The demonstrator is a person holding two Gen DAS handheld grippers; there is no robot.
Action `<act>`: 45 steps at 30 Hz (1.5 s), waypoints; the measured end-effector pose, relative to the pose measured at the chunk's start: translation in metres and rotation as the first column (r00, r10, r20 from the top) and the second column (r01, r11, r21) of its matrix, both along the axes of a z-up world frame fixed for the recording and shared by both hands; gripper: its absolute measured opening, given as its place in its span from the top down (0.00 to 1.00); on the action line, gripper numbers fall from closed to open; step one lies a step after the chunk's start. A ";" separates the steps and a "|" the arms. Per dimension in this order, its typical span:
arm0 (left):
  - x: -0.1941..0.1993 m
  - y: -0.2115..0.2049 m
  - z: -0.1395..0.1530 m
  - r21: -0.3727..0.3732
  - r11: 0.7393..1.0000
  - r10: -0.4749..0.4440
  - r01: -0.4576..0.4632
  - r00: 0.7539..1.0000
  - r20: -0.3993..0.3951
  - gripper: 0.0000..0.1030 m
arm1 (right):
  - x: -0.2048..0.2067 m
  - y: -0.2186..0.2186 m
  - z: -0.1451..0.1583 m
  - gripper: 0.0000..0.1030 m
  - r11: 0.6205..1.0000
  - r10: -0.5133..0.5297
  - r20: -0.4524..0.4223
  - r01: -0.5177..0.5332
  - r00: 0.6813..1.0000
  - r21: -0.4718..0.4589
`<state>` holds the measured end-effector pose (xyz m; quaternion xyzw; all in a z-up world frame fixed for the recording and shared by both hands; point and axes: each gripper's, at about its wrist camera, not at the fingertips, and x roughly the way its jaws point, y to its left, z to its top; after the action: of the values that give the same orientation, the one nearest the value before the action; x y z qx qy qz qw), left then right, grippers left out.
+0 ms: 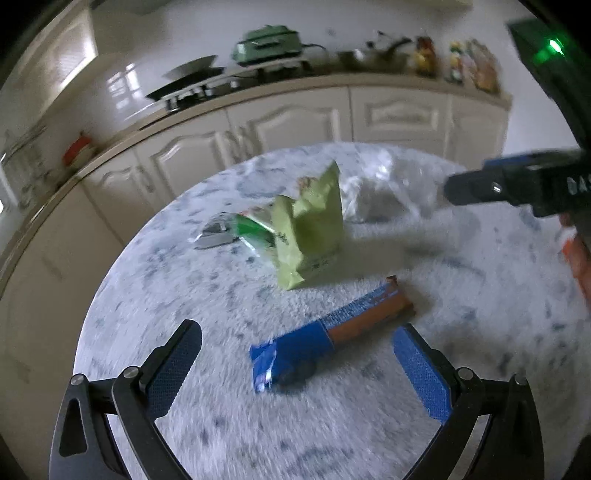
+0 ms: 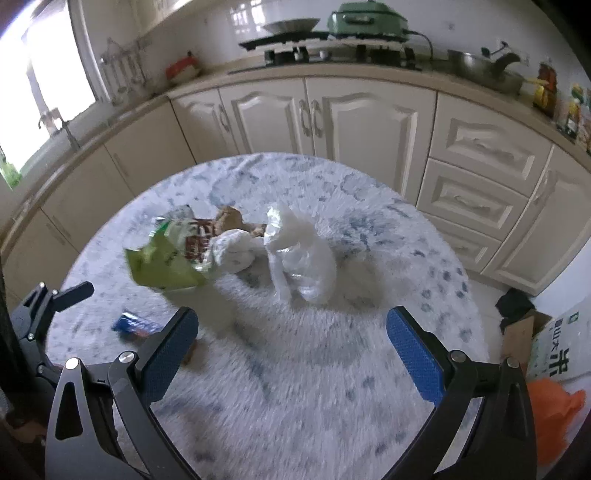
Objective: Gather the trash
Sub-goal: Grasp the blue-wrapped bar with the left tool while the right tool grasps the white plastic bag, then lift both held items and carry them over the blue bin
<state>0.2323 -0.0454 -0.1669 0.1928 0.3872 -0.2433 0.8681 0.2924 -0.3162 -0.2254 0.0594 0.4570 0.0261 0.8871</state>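
Observation:
Trash lies on a round marbled table (image 1: 258, 424) (image 2: 295, 387). A blue and brown snack wrapper (image 1: 325, 336) (image 2: 135, 325) lies flat just ahead of my open left gripper (image 1: 295, 362), between its fingers and untouched. Behind it stands a crumpled light green bag (image 1: 314, 236) (image 2: 166, 262) with a green and silver wrapper (image 1: 236, 230) at its left. A clear plastic bag (image 2: 303, 254) (image 1: 376, 192) and white crumpled tissue (image 2: 232, 251) lie in the table's middle. My right gripper (image 2: 291, 339) hovers open in front of the plastic bag, holding nothing. The right gripper's body (image 1: 517, 184) shows at the left wrist view's right edge.
Cream kitchen cabinets (image 2: 332, 118) curve behind the table, with a stove, a pan and a green appliance (image 2: 369, 18) on the counter. On the floor at right lie an orange bag (image 2: 554, 410), a printed sack (image 2: 557, 354) and a cardboard box (image 2: 521, 328).

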 end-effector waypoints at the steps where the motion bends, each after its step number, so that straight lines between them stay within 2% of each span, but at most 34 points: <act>1: 0.007 -0.003 -0.005 0.008 1.000 -0.018 0.018 1.000 -0.008 0.02 | 0.005 0.000 -0.003 0.00 1.000 0.003 -0.004 -0.003 1.000 -0.004; 3: 0.018 -0.010 -0.010 0.009 0.999 -0.053 0.053 0.998 -0.034 0.06 | 0.016 0.002 -0.010 0.00 1.000 0.008 -0.007 -0.008 1.000 -0.025; 6: 0.026 -0.017 -0.015 -0.026 0.996 -0.084 0.083 0.993 -0.077 0.20 | 0.029 0.003 -0.018 0.00 0.999 0.013 -0.008 -0.014 1.000 -0.049; 8: 0.032 -0.019 -0.017 -0.066 0.994 -0.089 0.082 0.990 -0.108 0.31 | 0.035 0.002 -0.022 0.00 0.998 0.012 -0.008 -0.012 1.000 -0.059; 12: 0.040 -0.020 -0.019 -0.118 0.991 -0.075 0.059 0.988 -0.137 0.45 | 0.047 0.001 -0.031 0.01 0.996 0.016 -0.009 -0.017 1.000 -0.082; 13: 0.035 -0.022 -0.020 -0.116 0.992 -0.055 0.040 0.990 -0.130 0.54 | 0.049 0.001 -0.032 0.03 0.997 0.020 -0.007 -0.020 1.000 -0.080; 14: 0.037 -0.024 -0.020 -0.124 0.991 -0.055 0.038 0.990 -0.131 0.62 | 0.053 0.001 -0.035 0.09 0.996 0.028 -0.005 -0.028 1.000 -0.083; 15: 0.038 -0.026 -0.021 -0.130 0.991 -0.050 0.032 0.990 -0.132 0.66 | 0.055 0.002 -0.037 0.20 0.996 0.034 -0.010 -0.035 0.999 -0.082; 17: 0.039 -0.030 -0.022 -0.142 0.990 -0.033 0.013 0.990 -0.135 0.79 | 0.060 0.003 -0.043 0.38 0.996 0.046 -0.026 -0.048 0.999 -0.081; 18: 0.042 -0.031 -0.023 -0.151 0.988 -0.020 -0.002 0.989 -0.144 0.82 | 0.059 0.004 -0.042 0.48 0.995 0.048 -0.014 -0.049 0.999 -0.089; 19: 0.043 -0.032 -0.023 -0.156 0.988 -0.010 -0.014 0.989 -0.149 0.86 | 0.059 0.003 -0.041 0.53 0.996 0.053 -0.011 -0.054 0.999 -0.072; 23: 0.041 -0.039 -0.023 -0.173 0.983 0.035 -0.063 0.986 -0.163 0.86 | 0.047 -0.003 -0.037 0.56 0.998 0.059 0.003 -0.059 0.998 -0.025; 33: 0.019 -0.032 -0.019 -0.233 0.954 0.142 -0.190 0.968 -0.208 0.86 | -0.015 -0.028 -0.019 0.56 0.996 0.020 0.034 -0.023 0.999 0.082; 37: 0.007 -0.032 -0.010 -0.235 0.948 0.168 -0.213 0.966 -0.195 0.86 | -0.036 -0.036 -0.010 0.56 0.995 0.002 0.048 -0.006 0.999 0.098; 45: -0.031 -0.038 0.029 -0.255 0.947 0.175 -0.195 0.980 -0.098 0.86 | -0.069 -0.052 0.019 0.56 0.994 -0.024 0.109 0.012 0.994 0.113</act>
<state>0.2016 -0.0831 -0.1383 0.0295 0.3998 -0.2170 0.8900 0.2233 -0.3686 -0.2067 0.1118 0.4049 0.0470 0.9063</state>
